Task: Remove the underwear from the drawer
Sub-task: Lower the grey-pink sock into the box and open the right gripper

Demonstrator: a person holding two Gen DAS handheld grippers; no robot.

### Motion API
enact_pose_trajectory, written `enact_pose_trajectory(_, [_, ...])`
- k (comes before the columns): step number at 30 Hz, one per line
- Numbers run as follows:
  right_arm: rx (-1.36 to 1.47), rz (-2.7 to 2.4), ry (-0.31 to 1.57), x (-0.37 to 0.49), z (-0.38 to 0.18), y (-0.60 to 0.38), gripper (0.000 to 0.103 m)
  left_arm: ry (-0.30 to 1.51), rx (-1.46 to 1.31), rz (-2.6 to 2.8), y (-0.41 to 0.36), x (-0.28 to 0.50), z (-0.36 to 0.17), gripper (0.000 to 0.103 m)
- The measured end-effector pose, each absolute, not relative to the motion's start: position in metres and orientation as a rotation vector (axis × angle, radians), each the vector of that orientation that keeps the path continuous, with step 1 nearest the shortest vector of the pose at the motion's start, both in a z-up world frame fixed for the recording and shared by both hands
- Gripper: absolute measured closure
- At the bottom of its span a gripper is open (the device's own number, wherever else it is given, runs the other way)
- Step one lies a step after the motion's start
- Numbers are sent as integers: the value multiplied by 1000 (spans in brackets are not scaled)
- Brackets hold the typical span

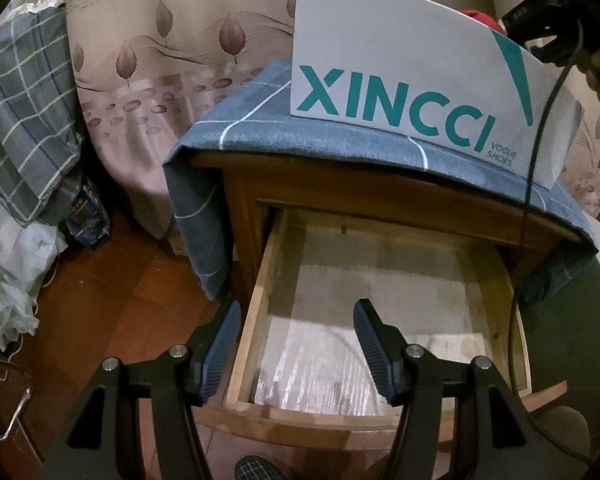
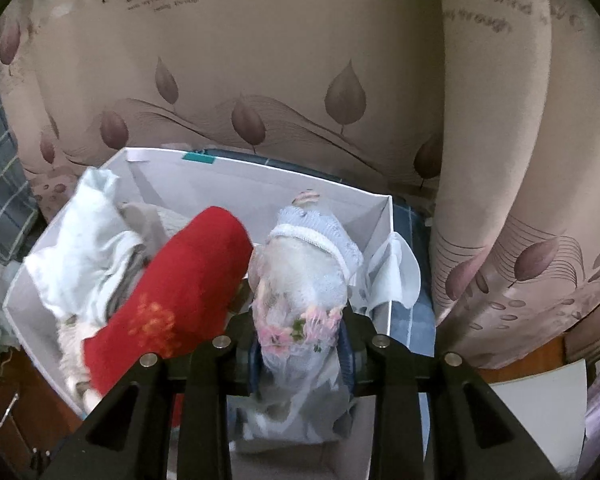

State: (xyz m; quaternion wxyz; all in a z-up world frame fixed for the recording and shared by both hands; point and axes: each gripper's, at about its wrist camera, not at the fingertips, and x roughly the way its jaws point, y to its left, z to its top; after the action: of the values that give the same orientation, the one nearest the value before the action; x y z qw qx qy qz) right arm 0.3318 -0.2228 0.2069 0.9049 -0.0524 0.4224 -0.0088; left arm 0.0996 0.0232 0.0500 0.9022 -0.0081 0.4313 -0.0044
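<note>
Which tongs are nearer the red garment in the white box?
Right. The right tongs grip a lacy garment beside the red garment; the left tongs hover over the open drawer.

red garment blurred, right fingers hidden

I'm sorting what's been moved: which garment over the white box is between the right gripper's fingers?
The pale lacy one with pink flowers, clamped in the right gripper; the red garment lies loose beside it.
</note>
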Motion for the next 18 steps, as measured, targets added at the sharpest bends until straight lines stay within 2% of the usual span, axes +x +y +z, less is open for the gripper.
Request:
enact_pose_trajectory(10, [-129,-35,925,339,180,-223,72,897,-12,-14,20,99,49,43])
enact_pose_trajectory(18, [-132,-37,895,321,191,-220,55,896,3,-9,17,98,48,43])
